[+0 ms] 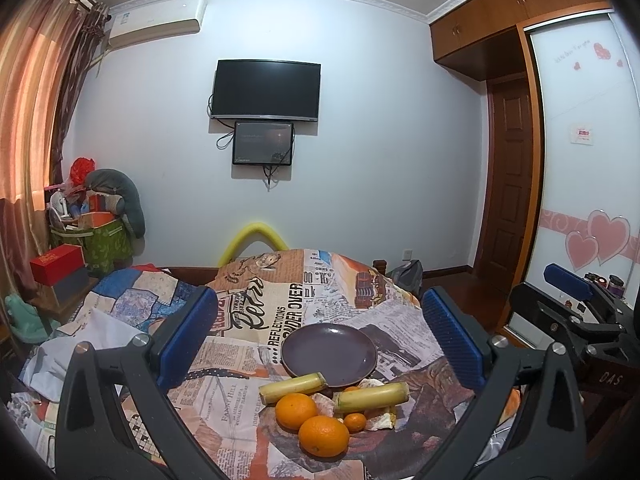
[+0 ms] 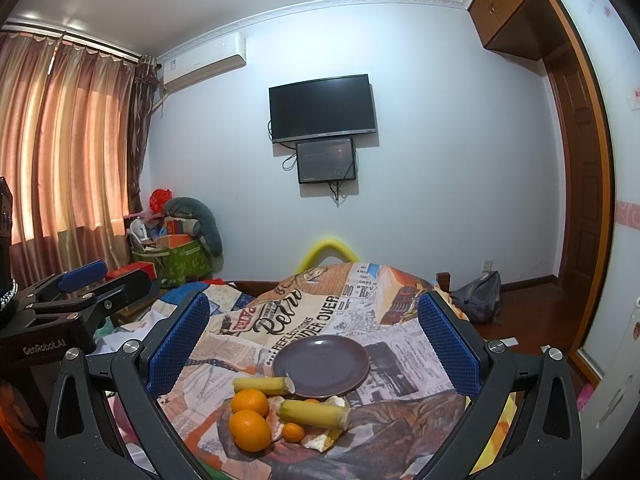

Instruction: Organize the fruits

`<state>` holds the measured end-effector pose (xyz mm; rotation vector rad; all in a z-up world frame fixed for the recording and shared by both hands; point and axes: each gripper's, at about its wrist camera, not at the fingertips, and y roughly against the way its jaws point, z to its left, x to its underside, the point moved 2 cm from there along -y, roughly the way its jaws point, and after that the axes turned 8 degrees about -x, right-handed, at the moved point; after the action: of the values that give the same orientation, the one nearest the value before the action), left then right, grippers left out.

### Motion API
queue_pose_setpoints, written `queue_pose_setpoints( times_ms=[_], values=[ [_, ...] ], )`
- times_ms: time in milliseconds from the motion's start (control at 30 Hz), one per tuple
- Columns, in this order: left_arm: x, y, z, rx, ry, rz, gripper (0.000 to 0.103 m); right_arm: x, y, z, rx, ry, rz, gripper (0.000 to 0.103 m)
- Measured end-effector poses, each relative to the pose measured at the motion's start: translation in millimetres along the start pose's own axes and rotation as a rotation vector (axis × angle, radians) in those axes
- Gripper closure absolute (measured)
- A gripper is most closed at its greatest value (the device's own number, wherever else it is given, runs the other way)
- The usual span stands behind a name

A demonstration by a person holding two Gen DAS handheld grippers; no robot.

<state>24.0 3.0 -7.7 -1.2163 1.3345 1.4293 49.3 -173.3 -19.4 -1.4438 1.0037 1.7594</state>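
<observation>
Purple plate [image 1: 329, 354] sits bare on newsprint cloth [image 1: 256, 320], centre of table. Fruit bunched just in front of it: 2 big oranges [image 1: 296, 411] touching each other, small one [image 1: 355, 422] beside them, 2 cane pieces [image 1: 294, 387], one w/ its end at plate rim, other lying across peel scraps [image 1: 382, 420]. Left gripper [image 1: 320, 340] hangs above the pile, fingers spread wide, nothing between them. Right gripper [image 2: 314, 344] likewise, blue pads [image 2: 450, 346] well apart, holding nothing. Each gripper shows at edge of the other's view. TV [image 2: 323, 109] on far wall, curtains [image 2: 60, 140] at left.
</observation>
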Motion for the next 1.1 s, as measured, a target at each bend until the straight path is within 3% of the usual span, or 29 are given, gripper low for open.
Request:
queue_pose_setpoints(
  times_ms=[1100],
  values=[
    [-4.1, 2.7, -7.6, 0.019, -0.014, -0.005, 0.0, -4.2, 4.4, 0.1, -0.006, -0.006, -0.006, 0.0]
  ],
)
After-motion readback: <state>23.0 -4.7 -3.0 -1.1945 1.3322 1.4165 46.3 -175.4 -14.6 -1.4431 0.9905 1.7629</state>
